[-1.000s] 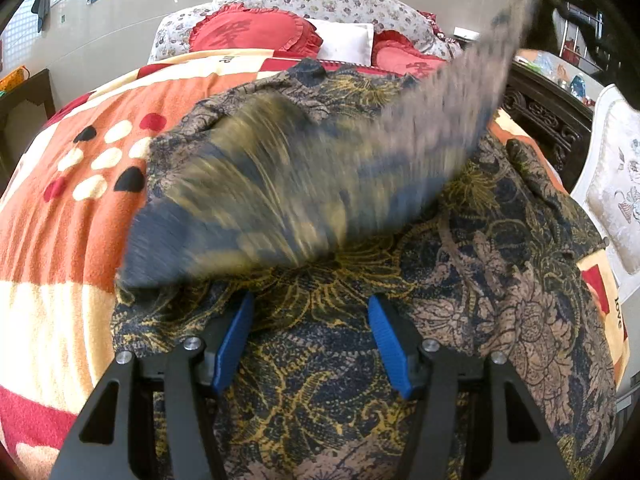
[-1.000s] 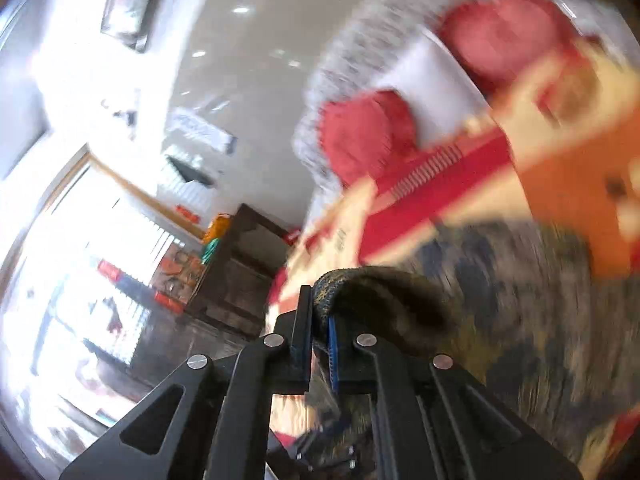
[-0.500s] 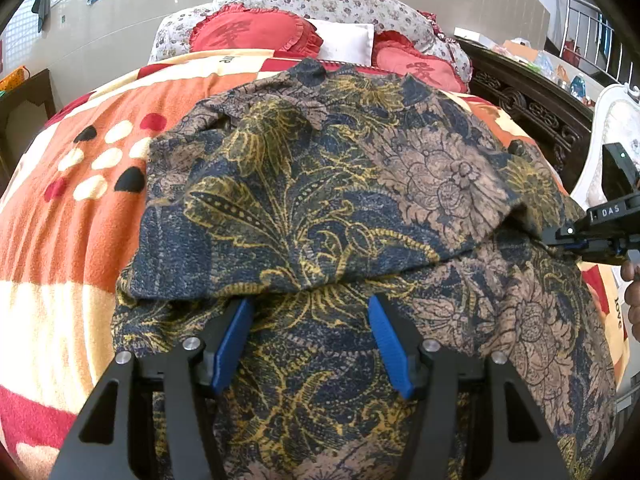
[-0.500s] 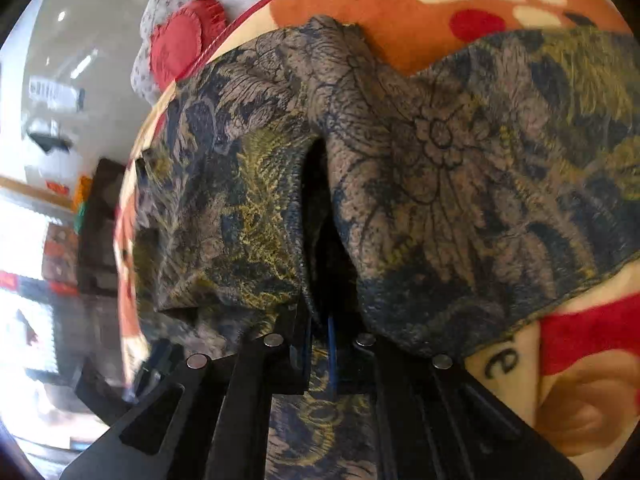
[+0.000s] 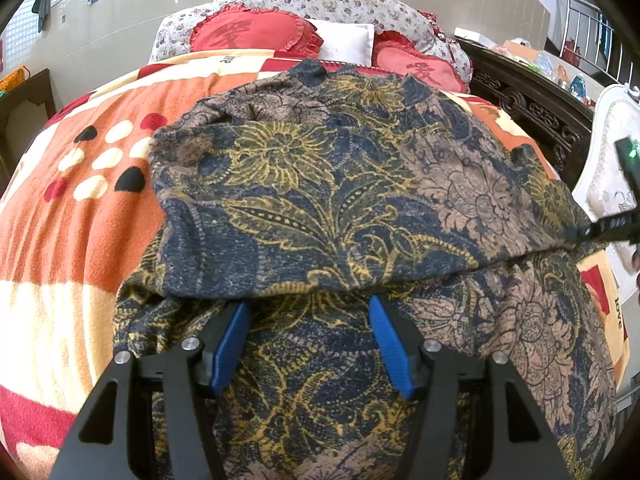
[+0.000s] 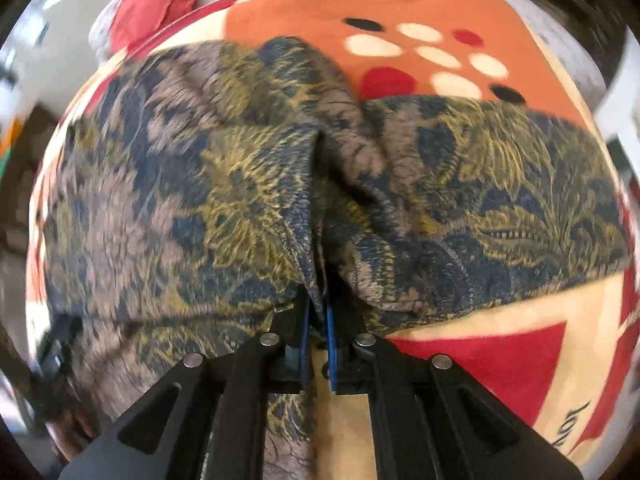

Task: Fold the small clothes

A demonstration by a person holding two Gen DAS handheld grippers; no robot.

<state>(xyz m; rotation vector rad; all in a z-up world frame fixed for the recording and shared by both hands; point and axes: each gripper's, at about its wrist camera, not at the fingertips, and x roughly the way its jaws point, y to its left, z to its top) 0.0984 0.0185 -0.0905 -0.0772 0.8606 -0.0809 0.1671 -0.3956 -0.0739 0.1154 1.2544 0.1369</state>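
Observation:
A dark blue, gold and brown floral garment (image 5: 320,200) lies spread on the bed, its upper part folded forward over the lower part. My left gripper (image 5: 308,304) rests over the near part of the garment, open, its blue pads (image 5: 232,340) wide apart and their tips just under the folded flap's edge. My right gripper (image 6: 318,308) is shut on a bunched edge of the garment (image 6: 200,200), low over the bed. In the left wrist view the right gripper (image 5: 612,224) shows at the right edge, holding the flap's corner.
An orange, cream and red patterned blanket (image 5: 60,220) covers the bed under the garment. Red heart cushions (image 5: 256,34) and a white pillow (image 5: 344,40) lie at the head. A dark carved wooden frame (image 5: 532,108) and a white chair (image 5: 612,148) stand on the right.
The right gripper swung the raised flap over and down to the garment's right side; the flap now lies flat. The left gripper has stayed still and open.

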